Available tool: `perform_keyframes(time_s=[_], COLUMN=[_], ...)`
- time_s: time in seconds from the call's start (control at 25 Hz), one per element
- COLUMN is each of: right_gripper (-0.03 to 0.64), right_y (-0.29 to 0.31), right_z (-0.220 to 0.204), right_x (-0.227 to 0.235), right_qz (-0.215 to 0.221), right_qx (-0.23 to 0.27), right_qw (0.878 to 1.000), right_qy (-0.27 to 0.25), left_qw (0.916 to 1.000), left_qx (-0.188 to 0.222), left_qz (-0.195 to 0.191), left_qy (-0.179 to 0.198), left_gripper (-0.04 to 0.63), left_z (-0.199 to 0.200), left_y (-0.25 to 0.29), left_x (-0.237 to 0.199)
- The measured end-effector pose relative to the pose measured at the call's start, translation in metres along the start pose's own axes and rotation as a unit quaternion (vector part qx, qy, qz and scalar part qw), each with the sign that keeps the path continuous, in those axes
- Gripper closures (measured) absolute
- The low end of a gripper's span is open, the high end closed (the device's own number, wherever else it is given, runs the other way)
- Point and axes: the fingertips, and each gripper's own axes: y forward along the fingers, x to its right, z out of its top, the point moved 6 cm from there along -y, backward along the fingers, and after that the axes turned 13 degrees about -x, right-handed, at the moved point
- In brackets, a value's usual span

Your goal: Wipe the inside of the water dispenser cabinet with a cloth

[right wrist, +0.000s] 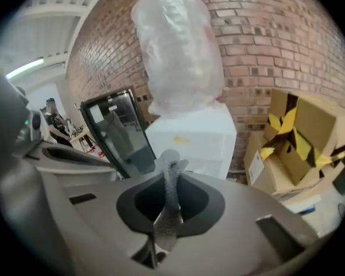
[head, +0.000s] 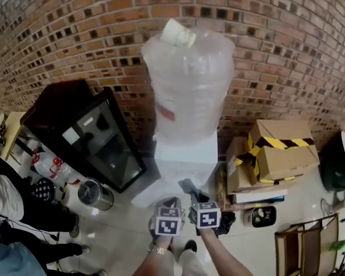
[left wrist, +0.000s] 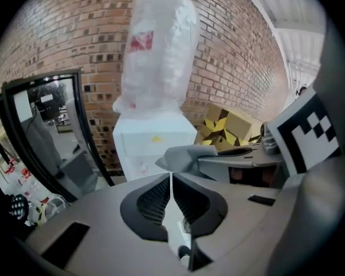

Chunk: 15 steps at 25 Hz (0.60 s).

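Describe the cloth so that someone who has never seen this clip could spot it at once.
Find the white water dispenser against the brick wall, topped by a plastic-wrapped bottle. In front of it two grippers are held side by side. The cloth is the thin grey strip pinched in the shut right gripper, while the left gripper is shut on nothing.
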Motion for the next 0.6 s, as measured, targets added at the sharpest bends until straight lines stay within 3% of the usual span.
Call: perform_keyframes(time_s=[0.16, 0.32, 0.6], right_gripper=[0.592, 0.592, 0.592], right_y=[-0.077, -0.124, -0.162], right_z=[0.036, 0.045, 0.011], right_x=[-0.019, -0.027, -0.053], right_qz=[0.001, 0.003, 0.007], right_qx=[0.015, 0.029, 0.019], right_qw=[1.000, 0.999, 1.000], right_qy=[-0.017, -0.022, 0.003], left_qw=[0.9993, 0.9975, 0.9991], left_qx=[0.019, 0.045, 0.038], left_qz=[0.030, 0.043, 0.020], left_qy=[-0.013, -0.032, -0.008], left_gripper=[0.580, 0.580, 0.580], left_z=[0.036, 0.060, 0.041], left_y=[-0.063, -0.106, -0.144], left_x=[0.009, 0.014, 0.029])
